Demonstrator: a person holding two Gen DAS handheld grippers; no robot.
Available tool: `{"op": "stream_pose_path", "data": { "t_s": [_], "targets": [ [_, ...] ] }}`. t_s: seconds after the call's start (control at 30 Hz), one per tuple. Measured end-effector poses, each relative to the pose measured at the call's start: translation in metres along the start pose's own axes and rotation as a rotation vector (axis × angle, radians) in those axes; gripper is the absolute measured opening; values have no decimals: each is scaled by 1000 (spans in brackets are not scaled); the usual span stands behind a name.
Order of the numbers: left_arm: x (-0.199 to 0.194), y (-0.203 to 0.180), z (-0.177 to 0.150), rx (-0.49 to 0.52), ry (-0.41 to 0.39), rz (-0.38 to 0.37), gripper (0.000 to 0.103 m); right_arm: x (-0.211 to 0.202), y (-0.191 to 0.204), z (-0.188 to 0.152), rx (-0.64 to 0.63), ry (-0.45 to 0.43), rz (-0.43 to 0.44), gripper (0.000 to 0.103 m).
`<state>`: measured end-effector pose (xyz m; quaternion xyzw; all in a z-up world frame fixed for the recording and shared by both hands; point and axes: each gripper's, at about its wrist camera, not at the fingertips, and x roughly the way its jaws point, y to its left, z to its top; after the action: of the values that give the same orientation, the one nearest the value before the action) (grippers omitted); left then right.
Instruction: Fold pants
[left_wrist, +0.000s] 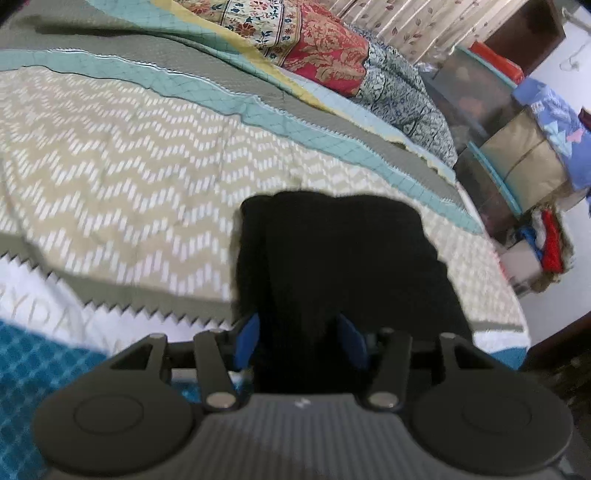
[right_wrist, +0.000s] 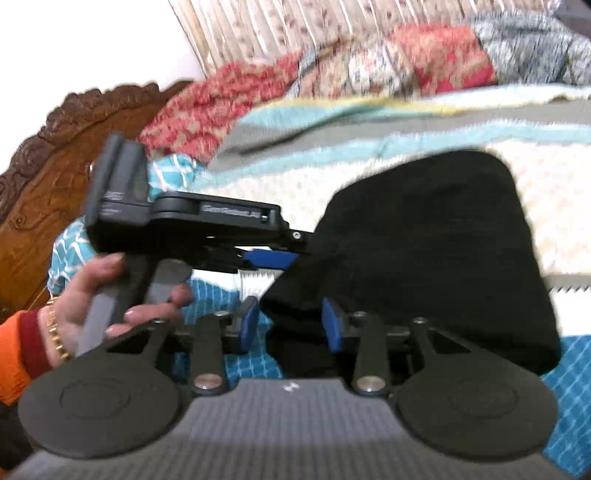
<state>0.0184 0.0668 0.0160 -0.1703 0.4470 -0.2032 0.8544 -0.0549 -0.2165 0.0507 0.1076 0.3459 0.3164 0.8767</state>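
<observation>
The black pants (left_wrist: 343, 258) lie folded into a compact bundle on the bed's zigzag bedspread (left_wrist: 110, 162). My left gripper (left_wrist: 301, 339) has its blue pads on either side of the bundle's near edge and grips the cloth. In the right wrist view the same black pants (right_wrist: 436, 240) hang raised over the bed. My right gripper (right_wrist: 290, 325) holds their lower left corner between its blue pads. The left gripper (right_wrist: 271, 258), held by a hand, bites the bundle's left edge just above.
A rumpled patchwork quilt (left_wrist: 325, 48) lies at the bed's far side. Stacked storage boxes and cloth (left_wrist: 517, 147) stand beyond the bed's right edge. A carved wooden headboard (right_wrist: 48, 155) rises at the left. A teal checked sheet (left_wrist: 33, 369) covers the near bed.
</observation>
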Motion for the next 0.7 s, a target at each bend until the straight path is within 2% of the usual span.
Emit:
{"op": "stream_pose_path", "data": {
  "t_s": [0.1, 0.2, 0.33, 0.4, 0.47, 0.5, 0.53, 0.57, 0.63, 0.7],
  "targets": [
    [2, 3, -14, 8, 19, 49, 52, 27, 4, -8, 0, 74, -16, 39],
    [8, 9, -21, 14, 28, 100, 62, 41, 3, -4, -1, 87, -20, 39],
    [5, 9, -18, -14, 28, 93, 64, 30, 6, 6, -6, 81, 10, 41],
    [-2, 5, -16, 3, 10, 95, 64, 10, 1, 8, 1, 46, 21, 43],
    [-11, 5, -14, -5, 0, 78, 70, -14, -7, 9, 13, -7, 20, 45],
    [-14, 7, -12, -16, -3, 62, 79, -27, -13, 11, 27, -36, 19, 47],
    [-16, 10, -11, -31, -5, 38, 87, -42, -21, 12, 44, -75, 11, 52],
    [-17, 13, -9, -51, -5, 7, 90, -49, -28, 14, 59, -108, -2, 56],
    [-14, 19, -6, -101, 11, -42, 92, -70, -46, 18, 99, -183, -49, 72],
    [-6, 24, -5, -154, 28, -77, 98, -80, -66, 19, 147, -231, -102, 82]
  ]
}}
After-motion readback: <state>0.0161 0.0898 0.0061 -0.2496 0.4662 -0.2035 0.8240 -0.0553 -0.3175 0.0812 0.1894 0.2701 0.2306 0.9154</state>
